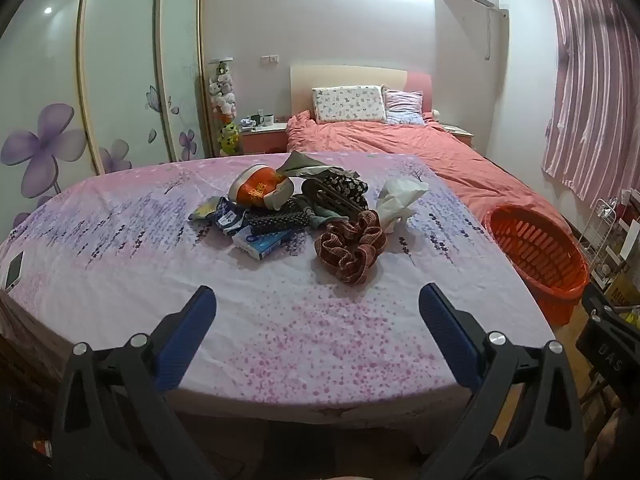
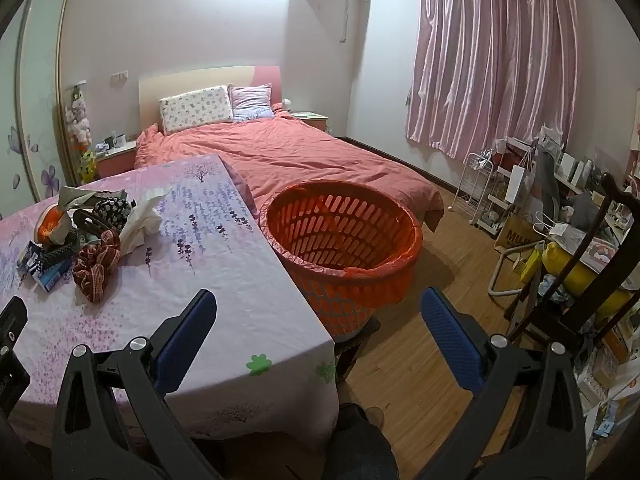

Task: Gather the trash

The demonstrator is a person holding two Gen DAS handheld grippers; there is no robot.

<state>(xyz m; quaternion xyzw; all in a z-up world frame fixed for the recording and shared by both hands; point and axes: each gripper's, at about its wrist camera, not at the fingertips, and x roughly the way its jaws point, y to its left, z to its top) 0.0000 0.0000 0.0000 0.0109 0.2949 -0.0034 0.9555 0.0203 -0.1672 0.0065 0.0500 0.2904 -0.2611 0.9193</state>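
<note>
A pile of clutter lies mid-table on a pink flowered cloth (image 1: 280,320): an orange bowl-shaped cup (image 1: 258,190), a blue-white box (image 1: 262,242), a crumpled white tissue (image 1: 400,198), a dark red plaid scrunchie (image 1: 352,250) and dark fabric. My left gripper (image 1: 318,306) is open and empty, hovering over the near part of the table, short of the pile. My right gripper (image 2: 320,308) is open and empty, over the table's right edge, in front of an orange basket (image 2: 344,236) lined with an orange bag. The pile shows at the left in the right wrist view (image 2: 80,236).
A phone (image 1: 14,270) lies at the table's left edge. A bed with a red cover (image 2: 288,156) stands behind the table and basket. A dark wooden chair (image 2: 592,264) and cluttered shelves (image 2: 520,184) fill the right side. Wood floor (image 2: 432,360) lies beside the basket.
</note>
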